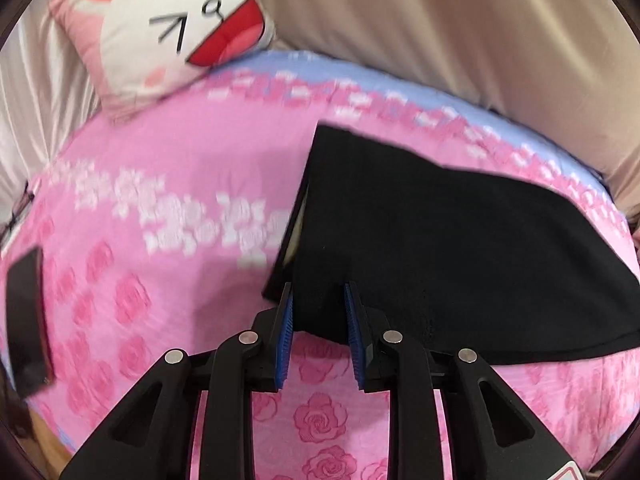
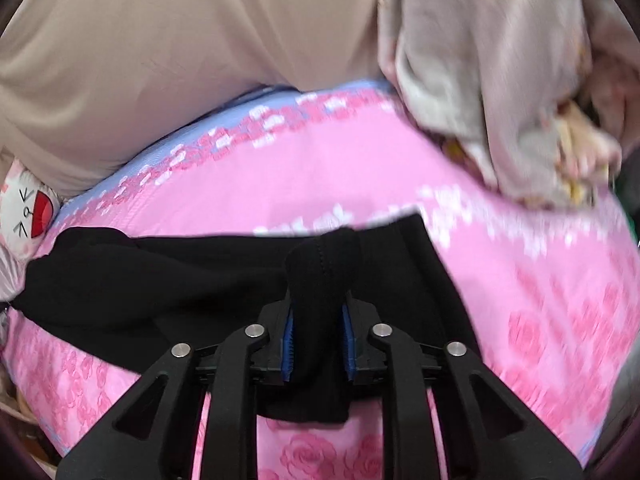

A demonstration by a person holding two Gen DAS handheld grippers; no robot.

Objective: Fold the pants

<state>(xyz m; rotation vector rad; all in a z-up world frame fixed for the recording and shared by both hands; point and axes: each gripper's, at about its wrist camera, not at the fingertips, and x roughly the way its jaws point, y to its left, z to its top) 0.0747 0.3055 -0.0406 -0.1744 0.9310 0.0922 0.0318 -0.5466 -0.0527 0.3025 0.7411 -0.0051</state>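
Black pants point(image 1: 460, 240) lie on a pink rose-print bedsheet point(image 1: 160, 200). In the left wrist view my left gripper point(image 1: 319, 300) is open, its blue pads on either side of the near edge of the waistband end, the cloth lying between them. In the right wrist view the pants point(image 2: 160, 280) stretch to the left, and my right gripper point(image 2: 319, 324) is shut on a bunched fold of the black cloth, which sticks up between the pads and hangs below them.
A white and pink cat-face cushion point(image 1: 168, 28) sits at the bed's far left. Beige curtain point(image 1: 460, 32) lines the far side. A crumpled grey floral cloth point(image 2: 500, 100) lies at the bed's far right. A dark flat object point(image 1: 26, 320) lies at the left edge.
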